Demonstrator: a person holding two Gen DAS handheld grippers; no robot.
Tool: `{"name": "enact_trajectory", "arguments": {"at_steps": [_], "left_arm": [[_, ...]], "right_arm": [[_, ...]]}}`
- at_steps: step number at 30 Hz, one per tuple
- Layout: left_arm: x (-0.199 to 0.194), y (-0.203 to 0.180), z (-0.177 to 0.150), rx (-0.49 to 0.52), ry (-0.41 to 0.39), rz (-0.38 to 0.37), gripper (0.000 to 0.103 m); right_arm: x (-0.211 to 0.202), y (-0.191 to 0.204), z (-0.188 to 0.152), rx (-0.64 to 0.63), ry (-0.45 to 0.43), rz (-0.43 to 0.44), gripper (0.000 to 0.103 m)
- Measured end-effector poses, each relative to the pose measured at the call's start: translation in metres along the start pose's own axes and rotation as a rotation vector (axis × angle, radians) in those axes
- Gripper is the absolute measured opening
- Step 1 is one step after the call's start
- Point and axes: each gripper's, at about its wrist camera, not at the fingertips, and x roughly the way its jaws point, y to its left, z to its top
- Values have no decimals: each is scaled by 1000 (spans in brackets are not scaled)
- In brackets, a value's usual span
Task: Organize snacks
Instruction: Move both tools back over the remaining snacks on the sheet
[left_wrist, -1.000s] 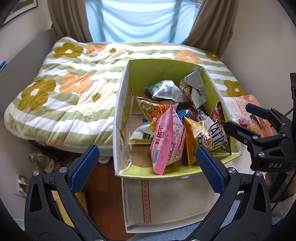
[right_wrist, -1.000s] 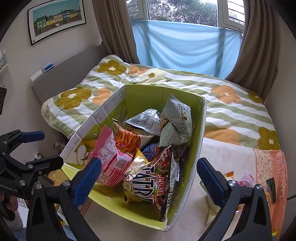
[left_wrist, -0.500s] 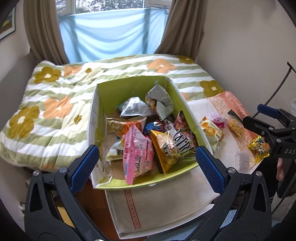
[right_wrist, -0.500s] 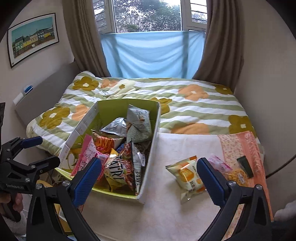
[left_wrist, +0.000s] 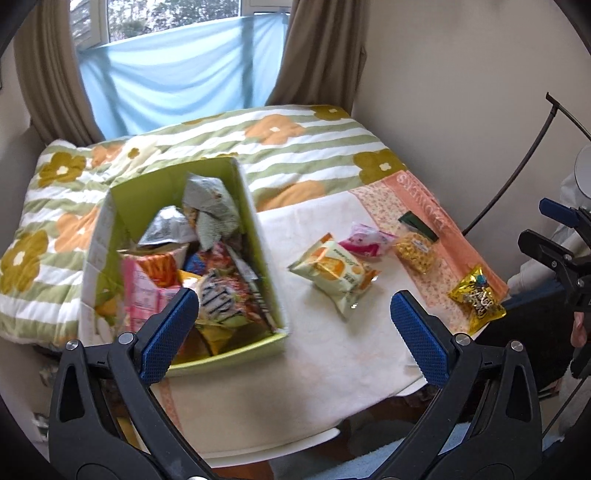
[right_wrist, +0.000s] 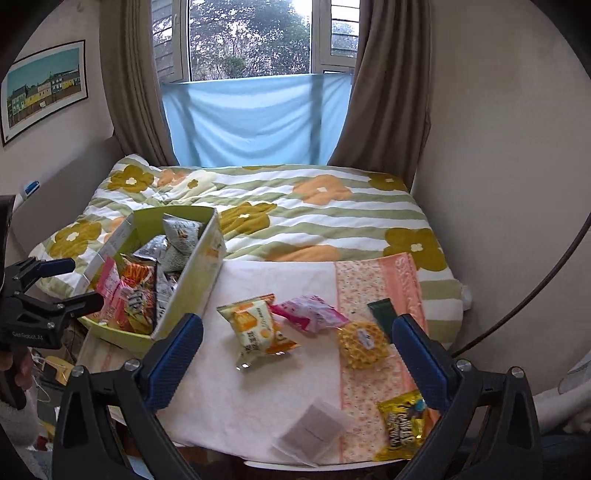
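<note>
i have both grippers hovering above the tabletop (right_wrist: 229, 402), each with its fingers spread wide and nothing between them. the green box (left_wrist: 255, 240) sits at the left end, already stuffed with packets. loose on the white cloth lie the orange-and-cream packet (right_wrist: 256, 330) and, touching it, the pink packet (right_wrist: 314, 314); the yellow mesh bag (right_wrist: 362, 345), a dark green sachet (right_wrist: 384, 314) and the gold packet (right_wrist: 404, 424) rest on the peach runner. my guess is the next step is picking up one of these loose snacks. for my right gripper (right_wrist: 299, 356) the orange-and-cream packet looks easiest: come down over its puffy middle, close gently so the bag doesn't burst or slide, then carry it to the box. my left gripper (left_wrist: 291, 328) should stay clear of the box rim.
</note>
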Motion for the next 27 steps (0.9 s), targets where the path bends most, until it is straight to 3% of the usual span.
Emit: {"name": "enact_trajectory", "arguments": {"at_steps": [12, 18, 22, 27], "left_arm": [[90, -147, -51, 54, 174, -43, 103], [140, -184, -79, 100, 243, -109, 103], [163, -200, -94, 158, 242, -125, 103], [180, -207, -104, 210, 234, -90, 100]], "right_arm": [[27, -102, -83, 46, 103, 27, 102], [49, -109, -118, 46, 136, 2, 102], [65, -113, -135, 78, 159, -32, 99], [85, -110, -153, 65, 194, -59, 91]]}}
